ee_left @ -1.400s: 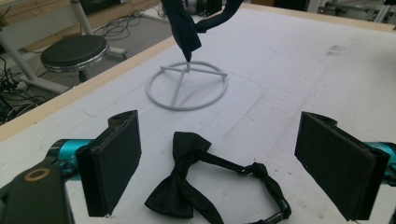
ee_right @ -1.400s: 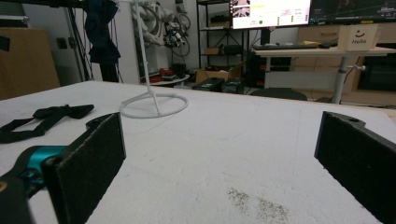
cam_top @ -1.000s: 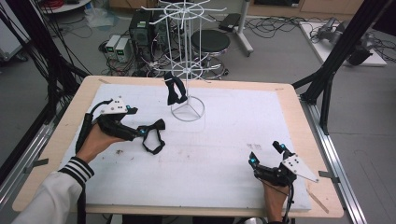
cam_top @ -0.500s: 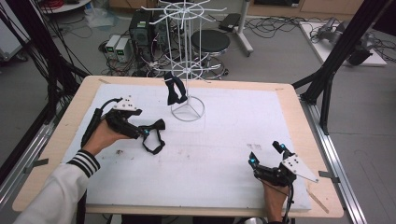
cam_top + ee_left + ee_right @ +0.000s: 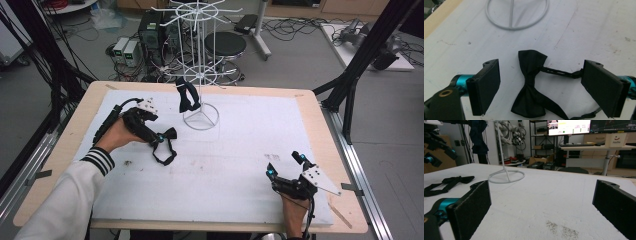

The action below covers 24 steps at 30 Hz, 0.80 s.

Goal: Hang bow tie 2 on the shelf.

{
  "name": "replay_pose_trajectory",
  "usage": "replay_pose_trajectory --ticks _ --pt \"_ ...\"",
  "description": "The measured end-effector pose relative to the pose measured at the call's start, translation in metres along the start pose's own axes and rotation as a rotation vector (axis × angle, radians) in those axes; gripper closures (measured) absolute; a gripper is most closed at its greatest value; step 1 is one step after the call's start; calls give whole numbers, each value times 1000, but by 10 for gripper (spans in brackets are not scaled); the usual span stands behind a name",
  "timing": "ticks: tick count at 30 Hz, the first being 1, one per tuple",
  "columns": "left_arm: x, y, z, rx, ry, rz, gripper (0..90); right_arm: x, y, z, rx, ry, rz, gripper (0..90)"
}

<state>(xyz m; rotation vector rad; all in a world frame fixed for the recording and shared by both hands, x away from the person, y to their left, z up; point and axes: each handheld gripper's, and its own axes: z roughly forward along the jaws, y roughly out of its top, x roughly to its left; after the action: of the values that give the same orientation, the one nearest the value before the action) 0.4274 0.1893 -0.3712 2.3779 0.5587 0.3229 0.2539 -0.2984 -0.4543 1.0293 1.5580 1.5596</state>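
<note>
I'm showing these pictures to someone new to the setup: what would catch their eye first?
Probably the black bow tie lying flat on the white table, framed between the left gripper's open jaws. Next, the tall white wire rack at the table's far side, with another black bow tie hanging from it.

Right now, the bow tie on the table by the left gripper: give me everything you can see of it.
The black fabric bow tie lies flat on the white table cover, short of the white wire stand's ring base. It has two fanned wings pinched by a centre knot, with a satin-like sheen. A thin black neck strap runs from the knot and loops on the cover. The left gripper is open and straddles it; whether the fingers touch it is unclear.
</note>
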Motion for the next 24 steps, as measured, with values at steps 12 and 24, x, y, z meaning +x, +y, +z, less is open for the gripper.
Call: replay_pose_trajectory --ticks 12,24 --pt "14 -12 21 86 -8 -20 234 0 0 0 2 -1 2 10" --pt "15 -14 38 148 -8 -31 303 0 0 0 3 -3 -2 10"
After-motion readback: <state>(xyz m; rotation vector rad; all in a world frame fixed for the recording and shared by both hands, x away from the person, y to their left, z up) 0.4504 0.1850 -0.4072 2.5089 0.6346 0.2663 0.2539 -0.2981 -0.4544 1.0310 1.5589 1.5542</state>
